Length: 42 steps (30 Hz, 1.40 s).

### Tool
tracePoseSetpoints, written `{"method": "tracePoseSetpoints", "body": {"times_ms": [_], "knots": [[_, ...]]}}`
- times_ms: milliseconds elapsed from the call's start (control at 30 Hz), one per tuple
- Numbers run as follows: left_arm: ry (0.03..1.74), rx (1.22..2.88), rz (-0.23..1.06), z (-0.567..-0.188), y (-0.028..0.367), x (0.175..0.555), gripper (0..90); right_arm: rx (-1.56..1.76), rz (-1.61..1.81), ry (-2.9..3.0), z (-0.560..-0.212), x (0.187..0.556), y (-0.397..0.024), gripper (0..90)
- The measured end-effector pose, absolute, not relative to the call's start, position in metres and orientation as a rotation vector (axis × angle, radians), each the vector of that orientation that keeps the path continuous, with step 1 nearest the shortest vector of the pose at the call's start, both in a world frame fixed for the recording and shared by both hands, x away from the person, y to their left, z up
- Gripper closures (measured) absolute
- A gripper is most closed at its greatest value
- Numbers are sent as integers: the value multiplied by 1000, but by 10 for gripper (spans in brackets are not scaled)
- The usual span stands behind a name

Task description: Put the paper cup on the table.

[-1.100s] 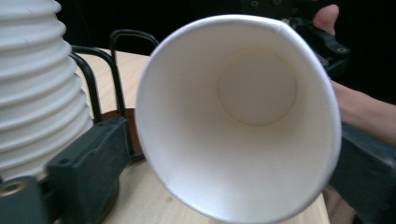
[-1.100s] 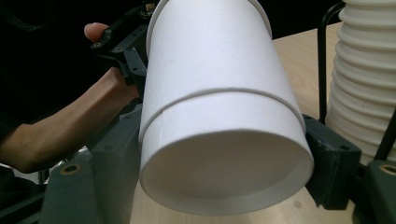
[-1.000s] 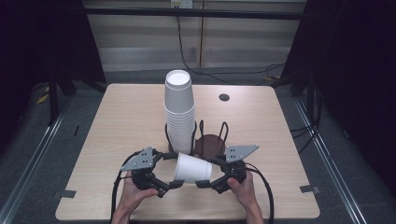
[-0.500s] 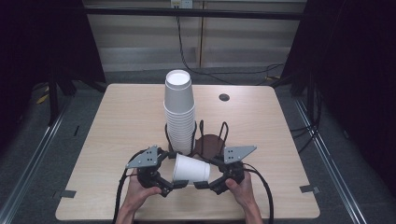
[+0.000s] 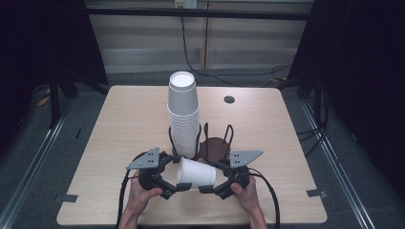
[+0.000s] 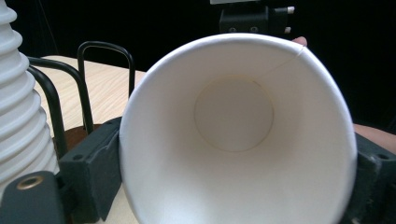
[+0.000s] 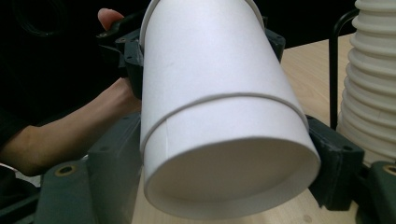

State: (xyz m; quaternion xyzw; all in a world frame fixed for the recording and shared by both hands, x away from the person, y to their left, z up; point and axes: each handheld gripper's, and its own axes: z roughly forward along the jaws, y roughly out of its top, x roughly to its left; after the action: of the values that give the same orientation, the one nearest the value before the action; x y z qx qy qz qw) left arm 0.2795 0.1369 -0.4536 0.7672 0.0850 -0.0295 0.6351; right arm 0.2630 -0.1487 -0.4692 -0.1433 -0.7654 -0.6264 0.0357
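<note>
Left gripper (image 5: 175,187): jaws closed onto the rim end of the paper cup (image 5: 196,173), one jaw on each side of the wide mouth.
Right gripper (image 5: 206,187): jaws clamped on the cup's narrow bottom end, pressing both sides.
Cup position: held just above the table (image 5: 119,124), near the middle of its near edge, in front of the wire holder (image 5: 217,143) and the tall cup stack (image 5: 184,114).
Cup axis: lying on its side, long axis along the near edge; mouth toward the person's left, base toward the right.
Two cups or one: a ridge rings the wall in the right gripper view; whether it is a second nested cup cannot be told.
Hidden: jaw tips are covered by the cup.
</note>
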Motion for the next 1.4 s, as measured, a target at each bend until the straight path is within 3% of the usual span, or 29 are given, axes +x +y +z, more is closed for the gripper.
{"method": "tracePoseSetpoints", "body": {"times_ms": [333, 1400], "knots": [[239, 1795, -21, -451, 142, 279, 113, -558, -1974, -2378, -476, 260, -151, 131], [376, 2008, 69, -435, 180, 289, 109, -1106, -2199, -2503, -494, 244, -175, 133]]}}
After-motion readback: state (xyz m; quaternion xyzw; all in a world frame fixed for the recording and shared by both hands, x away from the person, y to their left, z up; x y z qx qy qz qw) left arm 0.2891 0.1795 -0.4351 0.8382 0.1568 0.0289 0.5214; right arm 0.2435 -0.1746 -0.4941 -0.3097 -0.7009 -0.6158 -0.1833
